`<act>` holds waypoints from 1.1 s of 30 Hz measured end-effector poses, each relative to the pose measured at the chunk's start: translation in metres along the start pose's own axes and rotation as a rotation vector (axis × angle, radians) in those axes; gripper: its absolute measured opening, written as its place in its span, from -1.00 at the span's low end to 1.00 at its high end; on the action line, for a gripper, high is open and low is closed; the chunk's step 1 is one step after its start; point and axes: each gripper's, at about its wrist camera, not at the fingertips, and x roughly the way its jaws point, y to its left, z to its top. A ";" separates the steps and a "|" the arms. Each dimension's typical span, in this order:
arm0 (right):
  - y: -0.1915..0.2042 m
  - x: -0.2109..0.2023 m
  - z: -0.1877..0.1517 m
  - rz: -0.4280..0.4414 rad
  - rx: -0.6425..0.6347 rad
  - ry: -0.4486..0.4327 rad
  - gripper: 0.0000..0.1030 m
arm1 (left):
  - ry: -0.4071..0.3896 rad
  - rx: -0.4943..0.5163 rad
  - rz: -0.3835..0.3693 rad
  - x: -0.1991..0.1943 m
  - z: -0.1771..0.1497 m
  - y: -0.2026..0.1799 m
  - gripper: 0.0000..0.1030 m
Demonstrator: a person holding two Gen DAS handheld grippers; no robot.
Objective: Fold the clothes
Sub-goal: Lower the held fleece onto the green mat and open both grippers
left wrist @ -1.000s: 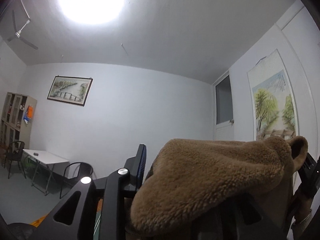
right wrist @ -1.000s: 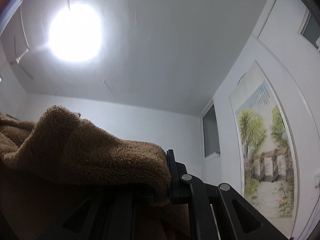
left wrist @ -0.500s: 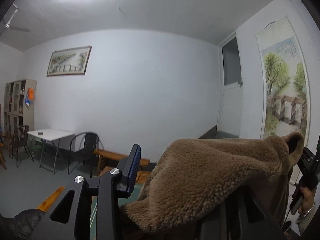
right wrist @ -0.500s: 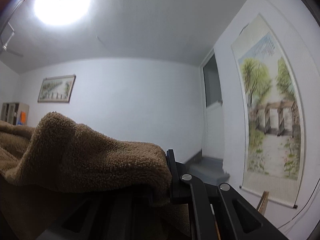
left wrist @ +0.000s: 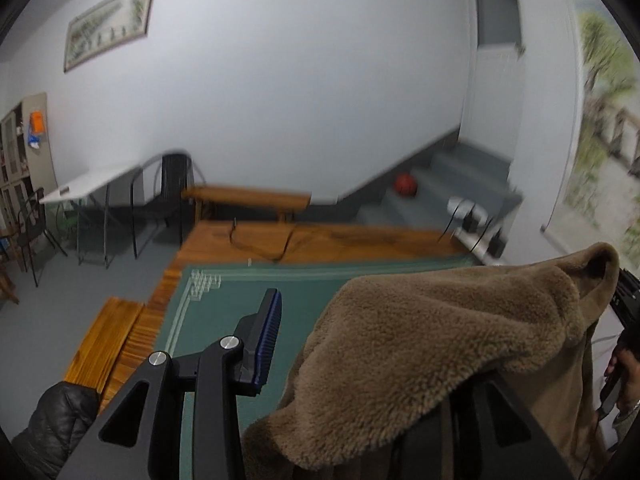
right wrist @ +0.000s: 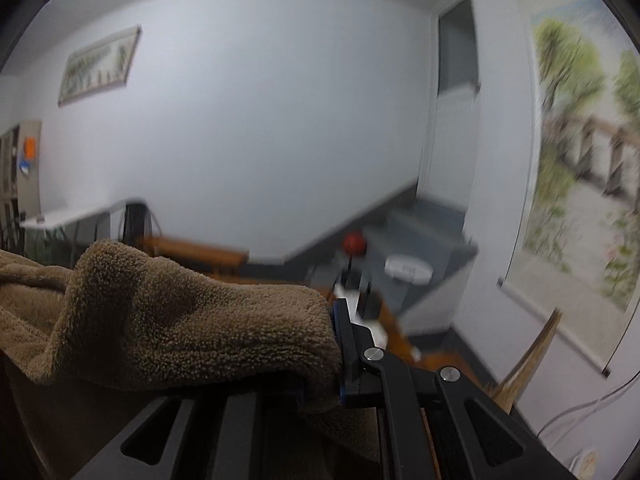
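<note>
A brown fleece garment (left wrist: pixel 440 344) hangs between my two grippers, above a green mat (left wrist: pixel 240 292). In the left wrist view it lies draped over the right-hand finger of my left gripper (left wrist: pixel 316 320). The blue-padded left finger (left wrist: pixel 266 332) stands apart from the cloth with mat showing in the gap, so the left gripper is open. In the right wrist view my right gripper (right wrist: pixel 320 348) is shut on another edge of the garment (right wrist: pixel 180 320), with fleece bunched against its right finger (right wrist: pixel 344 352). At the left view's right edge are the right gripper (left wrist: pixel 626 300) and the hand (left wrist: pixel 626 372) holding it.
The mat lies on a wooden table (left wrist: pixel 360 240) with a dark cable (left wrist: pixel 264 246) and a power strip (left wrist: pixel 480 240) on it. Behind are a wooden bench (left wrist: pixel 248 196), black chairs (left wrist: pixel 172 188), a white table (left wrist: pixel 88 184) and grey steps with a red ball (left wrist: pixel 406 184). A black padded sleeve (left wrist: pixel 52 420) is at lower left.
Both views have swung down from the ceiling and wall to the table and mat, and both grippers have sunk with the garment. The gap at the left finger has widened.
</note>
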 end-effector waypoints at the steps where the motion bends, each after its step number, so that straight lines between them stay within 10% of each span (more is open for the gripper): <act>1: 0.003 0.019 -0.006 0.003 0.005 0.046 -0.80 | 0.038 0.000 0.002 0.021 0.000 0.002 -0.19; 13: 0.015 0.176 -0.087 0.076 0.038 0.558 -0.67 | 0.531 -0.081 0.039 0.219 -0.062 0.014 0.06; 15: 0.016 0.173 -0.096 0.069 0.047 0.550 -0.50 | 0.541 -0.097 0.033 0.223 -0.067 0.014 0.14; 17: 0.015 0.170 -0.101 0.051 0.045 0.529 0.44 | 0.545 -0.107 0.028 0.227 -0.068 0.014 0.32; 18: 0.015 0.168 -0.102 0.043 0.043 0.517 0.60 | 0.544 -0.109 0.026 0.228 -0.067 0.013 0.34; 23: 0.014 0.173 -0.091 0.032 0.020 0.482 0.63 | 0.540 -0.126 0.004 0.240 -0.044 0.010 0.36; 29: -0.022 0.209 -0.077 0.039 0.338 0.539 0.63 | 0.585 -0.163 -0.016 0.270 -0.028 0.015 0.42; 33: -0.010 0.217 -0.071 0.030 0.265 0.544 0.63 | 0.631 -0.188 -0.020 0.280 -0.034 0.020 0.44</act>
